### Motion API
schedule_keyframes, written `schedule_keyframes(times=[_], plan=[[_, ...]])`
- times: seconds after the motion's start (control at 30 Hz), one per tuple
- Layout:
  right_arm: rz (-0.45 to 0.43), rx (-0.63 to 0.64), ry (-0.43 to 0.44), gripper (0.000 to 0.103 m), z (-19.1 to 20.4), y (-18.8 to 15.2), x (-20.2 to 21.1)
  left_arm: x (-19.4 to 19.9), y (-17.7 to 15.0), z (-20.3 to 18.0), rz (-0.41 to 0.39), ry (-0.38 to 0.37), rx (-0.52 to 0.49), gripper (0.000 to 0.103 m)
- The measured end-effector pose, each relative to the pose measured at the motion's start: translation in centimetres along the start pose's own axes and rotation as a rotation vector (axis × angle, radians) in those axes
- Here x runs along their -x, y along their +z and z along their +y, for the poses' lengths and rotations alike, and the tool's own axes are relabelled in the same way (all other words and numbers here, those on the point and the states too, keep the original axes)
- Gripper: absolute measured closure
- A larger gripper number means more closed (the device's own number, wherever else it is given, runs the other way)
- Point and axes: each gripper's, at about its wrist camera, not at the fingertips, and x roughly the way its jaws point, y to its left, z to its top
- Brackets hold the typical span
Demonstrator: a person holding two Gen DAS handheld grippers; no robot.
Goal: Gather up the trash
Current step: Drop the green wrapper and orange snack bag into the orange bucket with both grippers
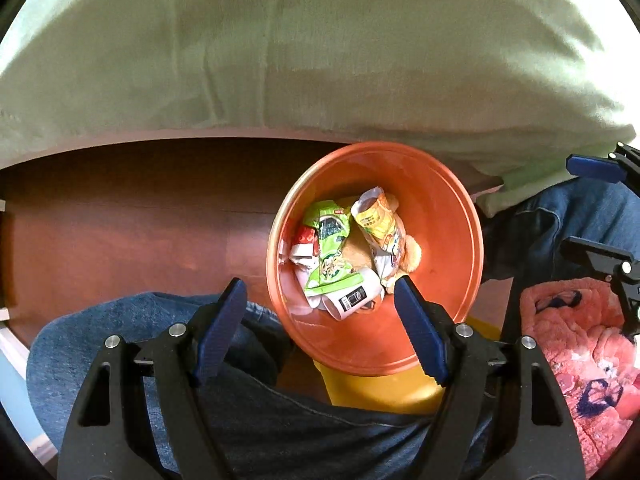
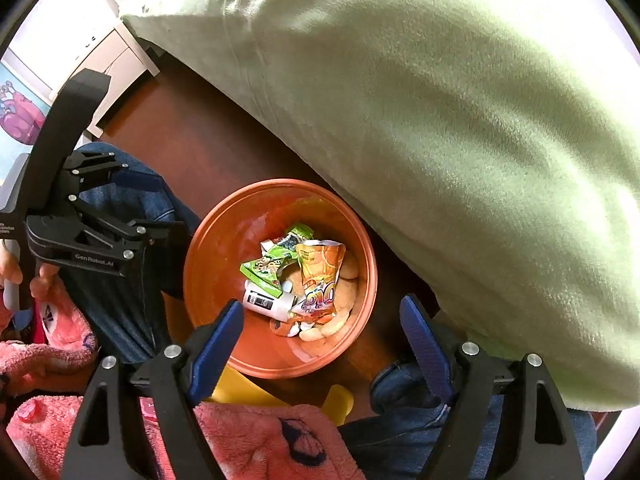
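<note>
The bin (image 1: 448,216) stands on the floor (image 1: 120,220), beside the bed (image 1: 280,60), whose blanket (image 2: 460,140) overhangs the bin's far rim. Inside lie two snack bags (image 2: 320,276), a small bottle (image 2: 266,304) and crumpled wrappers (image 1: 298,254), piled together. The person's legs (image 1: 120,340) flank the bin.
</note>
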Motion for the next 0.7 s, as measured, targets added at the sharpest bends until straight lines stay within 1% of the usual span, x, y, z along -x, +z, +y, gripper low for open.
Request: schedule_keyframes(times=[0.37, 0.5, 0.6, 0.7], plan=[[-0.008, 0.002, 0.0, 0.024, 0.2, 0.1, 0.3, 0.4, -0.3, 0.1, -0.002, -0.005, 0.014, 0.029], [-0.022, 0.003, 0.003, 0.024, 0.2, 0.4, 0.9, 1.0, -0.3, 0.0, -0.019, -0.003, 0.009, 0.029], [-0.057, 0.005, 0.011, 0.024, 0.1, 1.0, 2.5, 2.1, -0.1, 0.2, -0.053, 0.001, 0.021, 0.029], [-0.123, 0.004, 0.003, 0.023, -0.3, 2.3, 4.8, 2.9, 0.1, 0.5, -0.084, 0.006, 0.037, 0.029]])
